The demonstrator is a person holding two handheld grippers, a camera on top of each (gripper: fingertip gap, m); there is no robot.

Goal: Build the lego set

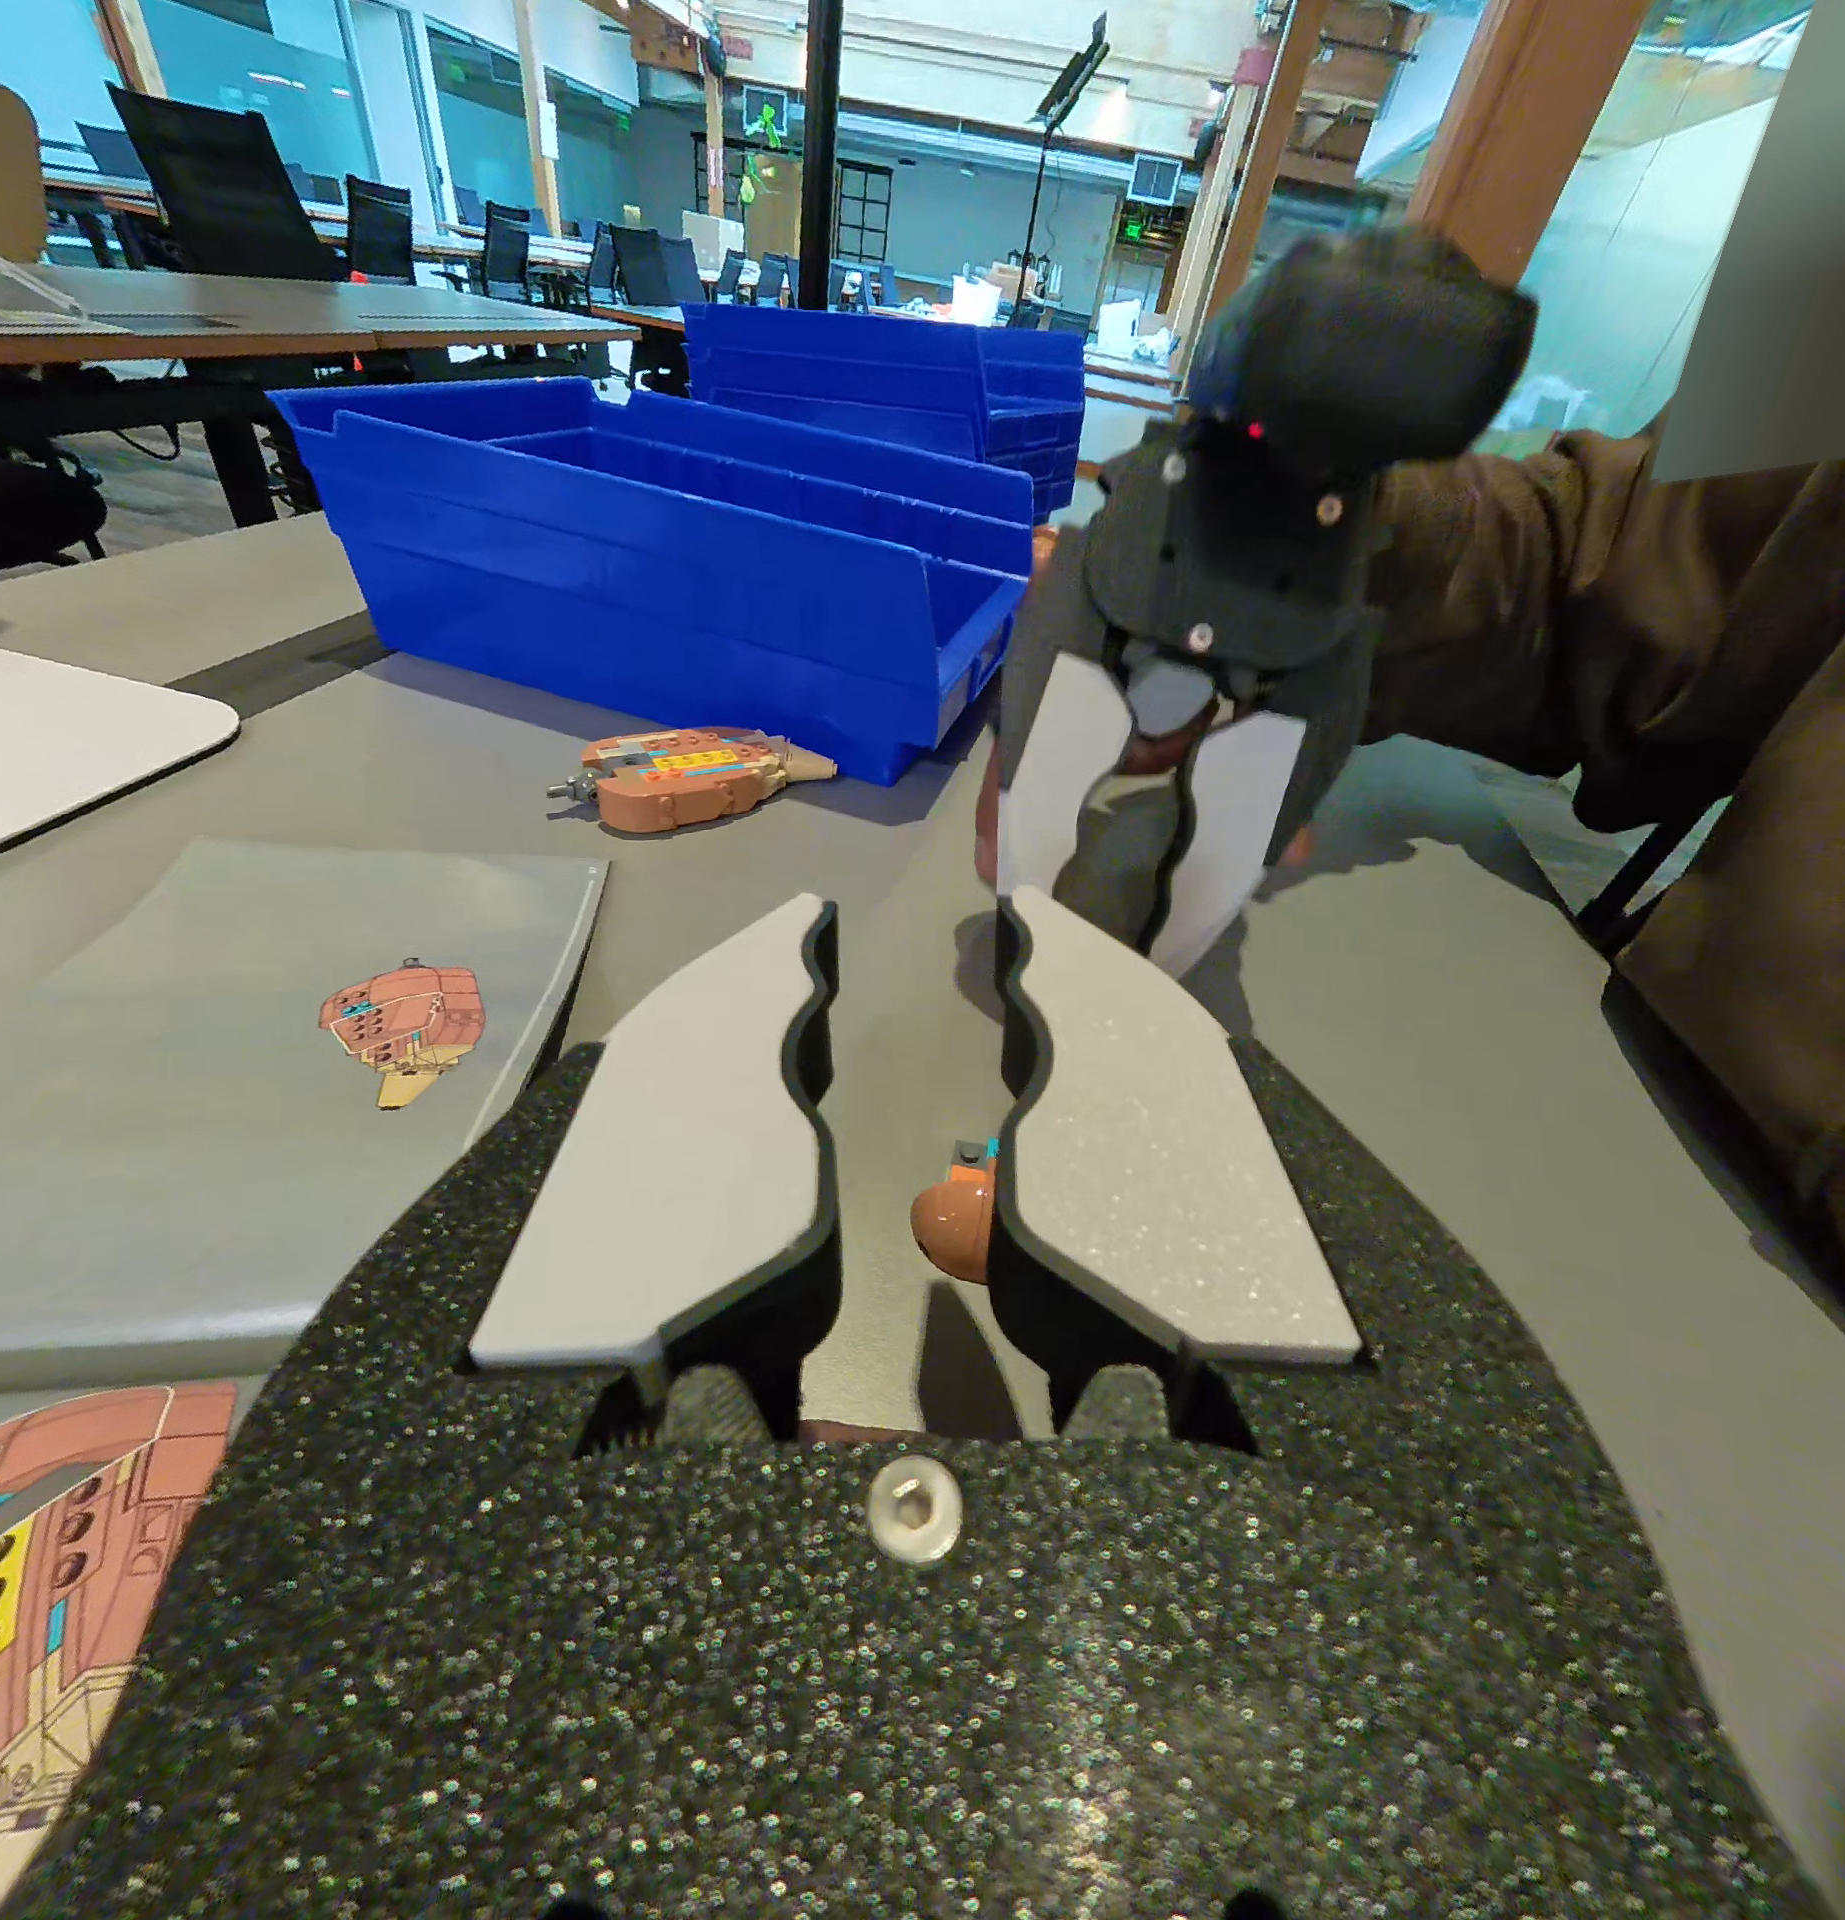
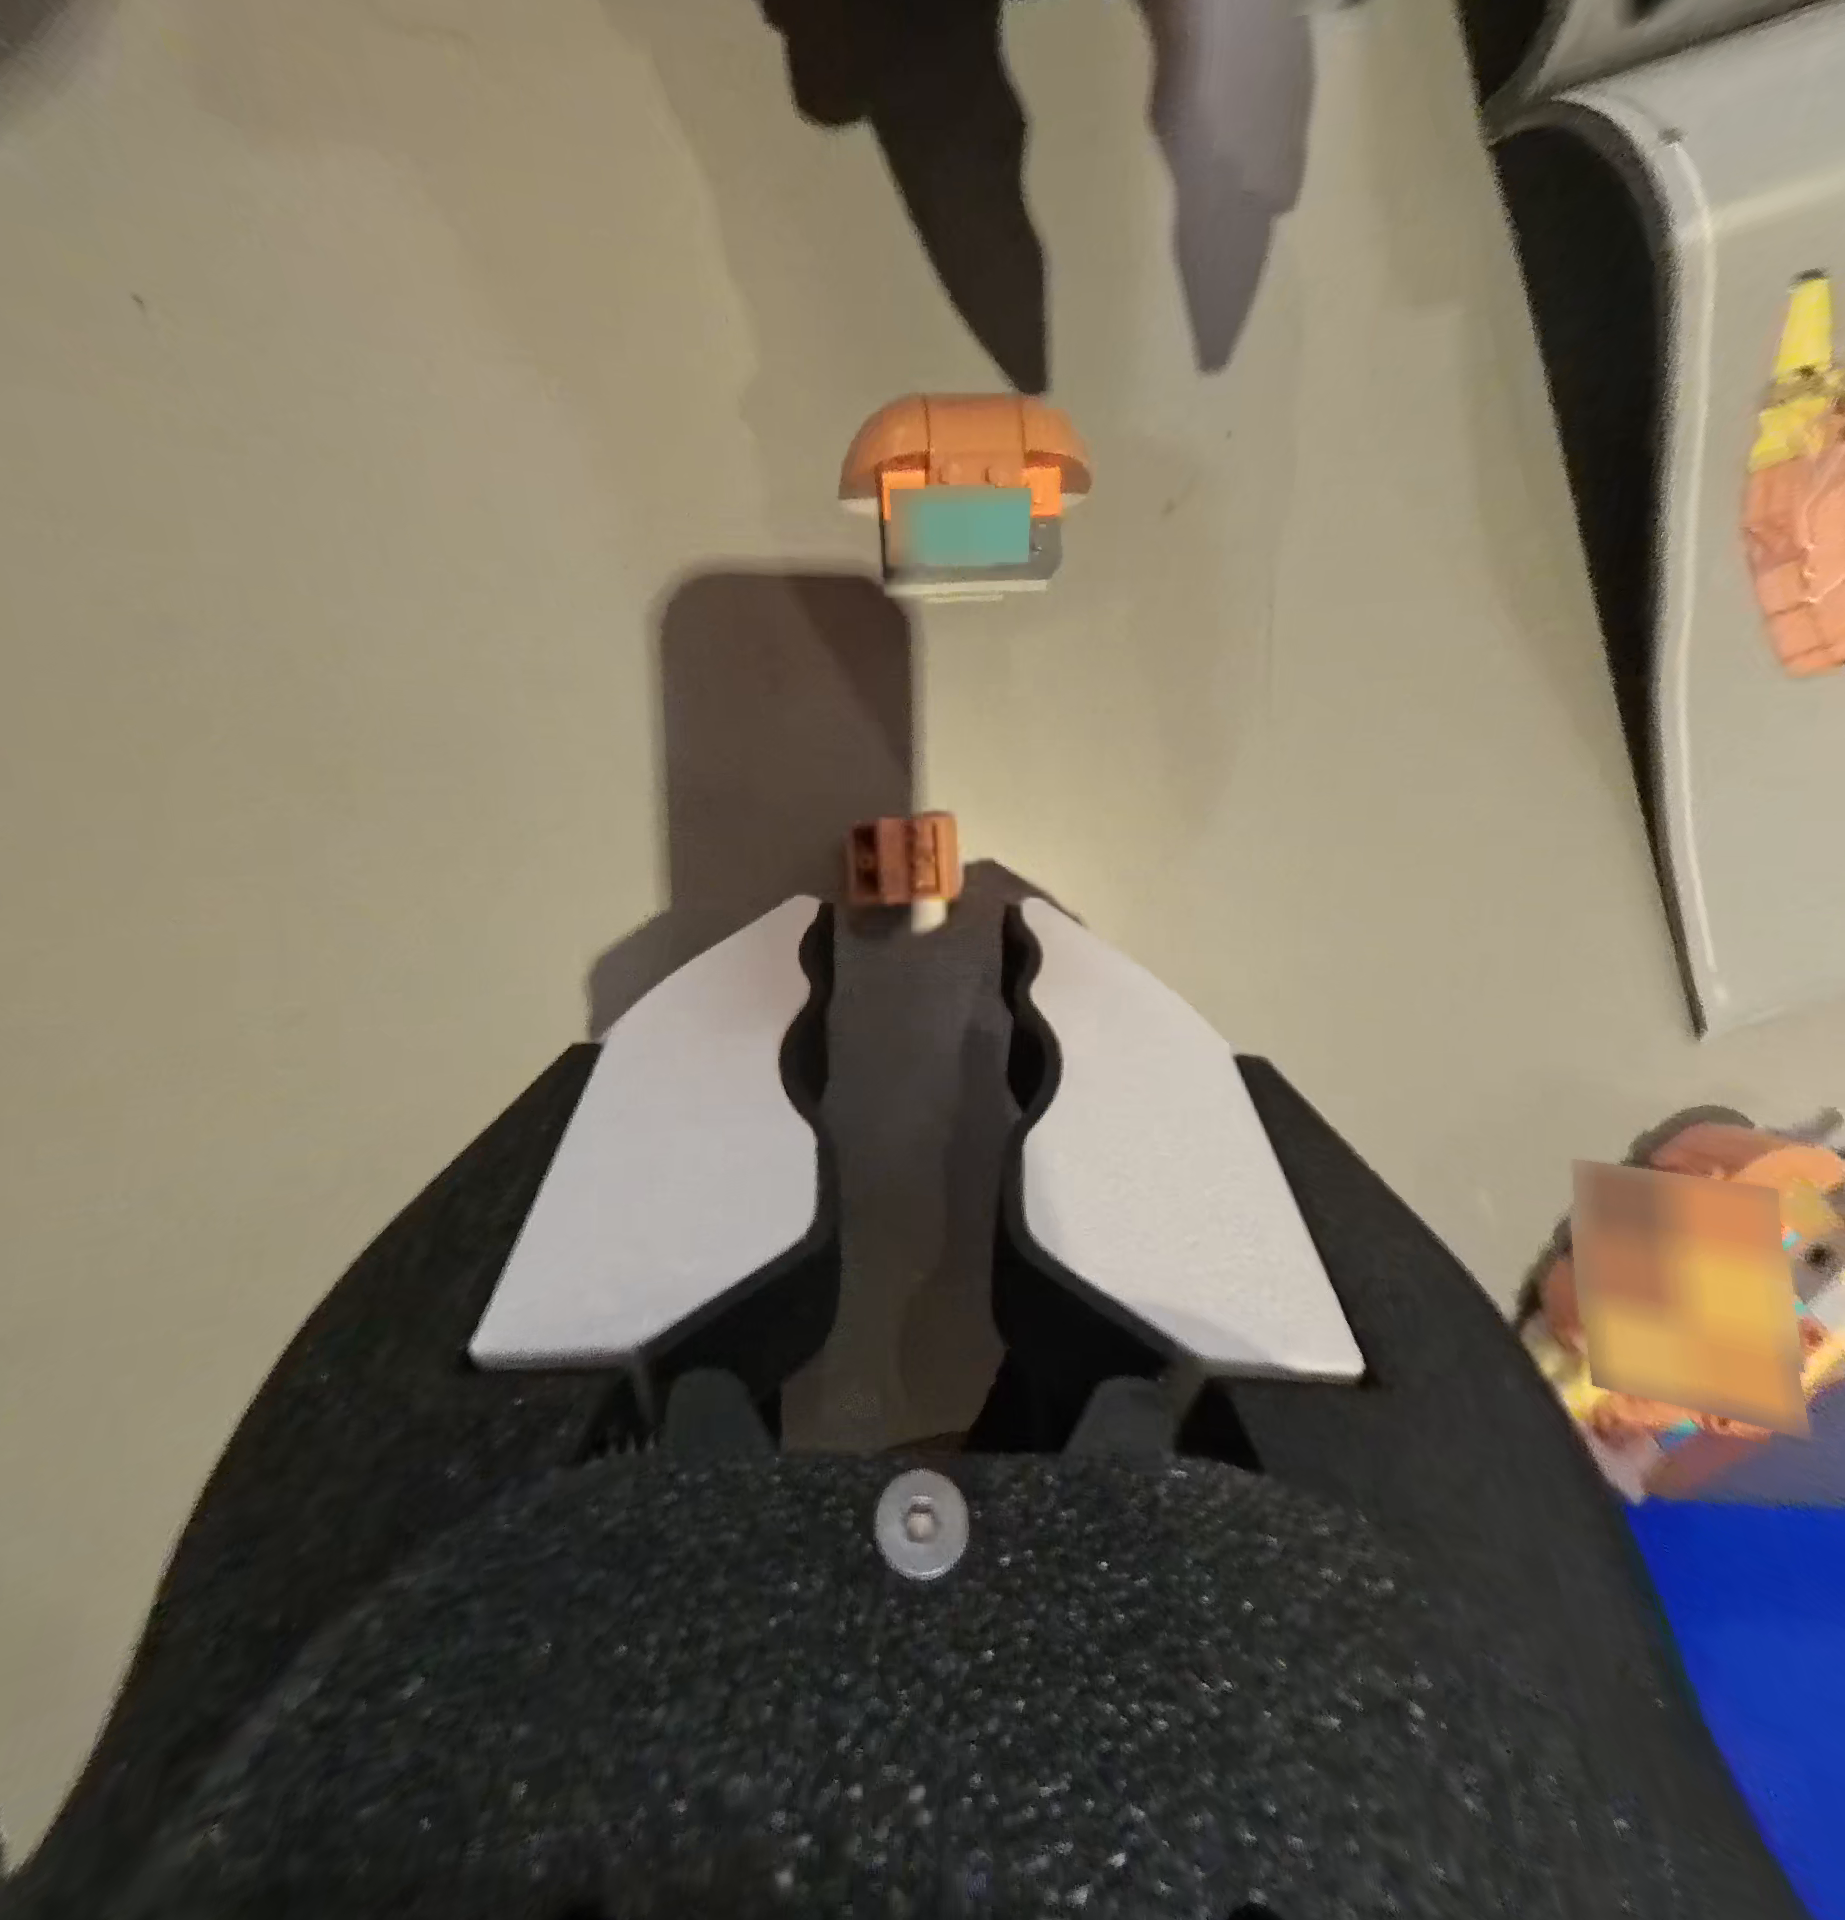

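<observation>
My left gripper (image 1: pixel 918 914) is open, low over the grey table (image 1: pixel 1365 1091). A small brown domed lego sub-assembly (image 1: pixel 954 1216) lies on the table between its fingers, close to the right finger and partly hidden by it. In the right wrist view this sub-assembly (image 2: pixel 965 488) shows a teal tile on top. My right gripper (image 2: pixel 913 914) is open and points down at the table. A small brown brick with a white peg (image 2: pixel 902 868) sits just past its fingertips, not gripped. The right gripper (image 1: pixel 1094 914) also shows in the left wrist view, just beyond my left fingertips.
A partly built brown lego model (image 1: pixel 689 774) lies by stacked blue bins (image 1: pixel 637 582). A grey instruction booklet (image 1: pixel 274 1039) lies at the left, a white board (image 1: pixel 56 738) beyond it. A person's brown sleeve (image 1: pixel 1624 623) is at the right, by the table's edge. About 12 centimeters separates my left fingertips from my right.
</observation>
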